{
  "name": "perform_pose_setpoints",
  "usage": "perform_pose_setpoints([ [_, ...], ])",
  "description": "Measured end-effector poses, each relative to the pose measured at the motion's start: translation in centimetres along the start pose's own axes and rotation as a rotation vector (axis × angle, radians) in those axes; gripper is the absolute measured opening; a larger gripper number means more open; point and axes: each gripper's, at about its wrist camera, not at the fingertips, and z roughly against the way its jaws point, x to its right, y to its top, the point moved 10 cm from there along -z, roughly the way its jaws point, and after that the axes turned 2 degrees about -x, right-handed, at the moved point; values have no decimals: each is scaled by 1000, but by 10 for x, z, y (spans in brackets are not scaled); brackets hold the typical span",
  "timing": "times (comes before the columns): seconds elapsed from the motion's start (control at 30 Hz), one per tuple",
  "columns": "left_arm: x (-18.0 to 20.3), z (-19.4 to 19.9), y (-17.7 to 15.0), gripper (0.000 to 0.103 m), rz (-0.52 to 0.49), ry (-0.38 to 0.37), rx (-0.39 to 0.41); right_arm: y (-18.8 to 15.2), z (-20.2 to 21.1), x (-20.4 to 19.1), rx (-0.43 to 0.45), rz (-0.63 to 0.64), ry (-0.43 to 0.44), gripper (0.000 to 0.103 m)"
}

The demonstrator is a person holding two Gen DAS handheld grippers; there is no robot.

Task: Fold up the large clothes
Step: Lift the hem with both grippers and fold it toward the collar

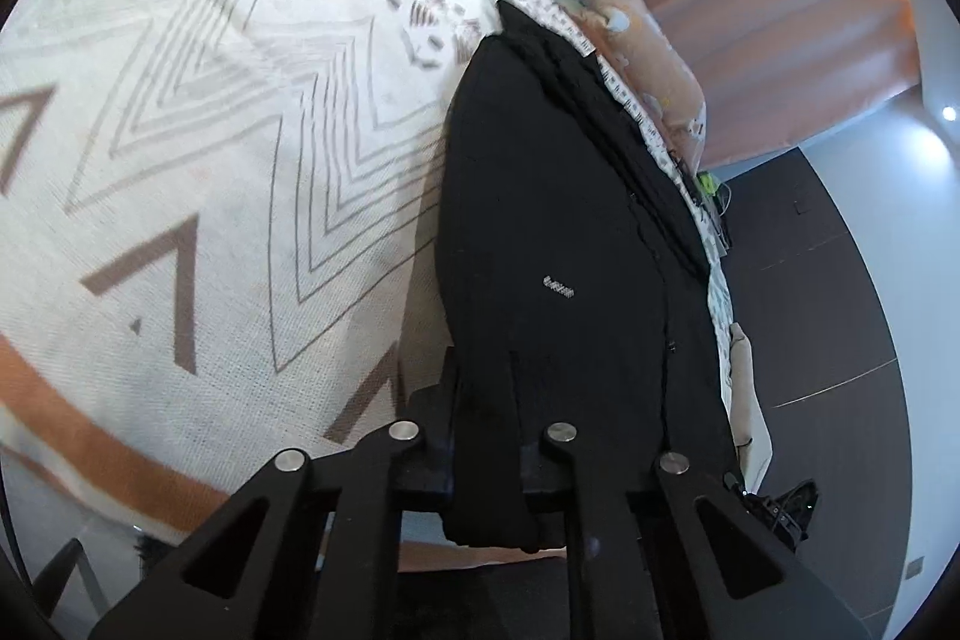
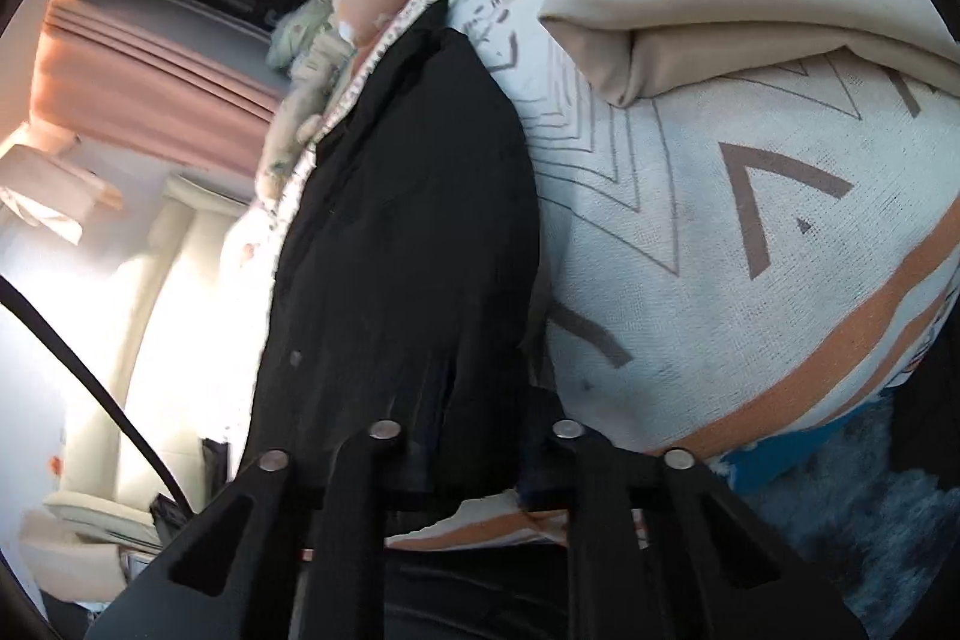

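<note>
Left wrist view: The black garment (image 1: 540,220) lay lengthwise on the patterned bedspread (image 1: 210,130), along the bedspread's right edge. A small white label showed near the garment's middle. Beyond the garment's far end, cream and peach bedding (image 1: 654,64) was bunched against a pink curtain (image 1: 780,10). To the right of the garment, past the bed edge, dark floor (image 1: 840,280) was visible. No container appeared in this view. The left gripper (image 1: 486,400) sat at the garment's near end. Its jaws were closed on a gathered fold of the black fabric, which passed between the fingers and hung down behind them.

Right wrist view: The black garment (image 2: 408,220) ran away from the camera along the left edge of the bedspread (image 2: 750,250). To the right of the garment's far end, a folded beige cloth (image 2: 720,10) rested on the bedspread. To the left of the garment stood a cream upholstered piece (image 2: 162,310), with a black cable (image 2: 90,370) crossing in front of it. The right gripper (image 2: 474,400) met the garment's near end. Its jaws were closed on the garment's edge, with black fabric bunched between the fingers.
</note>
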Motion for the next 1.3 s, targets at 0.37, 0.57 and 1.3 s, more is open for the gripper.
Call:
perform_pose_setpoints([
  [0.37, 31, 77, 4, 10, -30, -48, 129, -10, 68, -77, 117, 174, 72, 7],
  [0.57, 39, 126, -2, 10, -43, -100, 180, -32, 116, -97, 153, 244, 132, 7],
  [1.3, 54, 269, -68, 9, -94, -206, 338, -107, 213, -121, 240, 372, 235, 7],
])
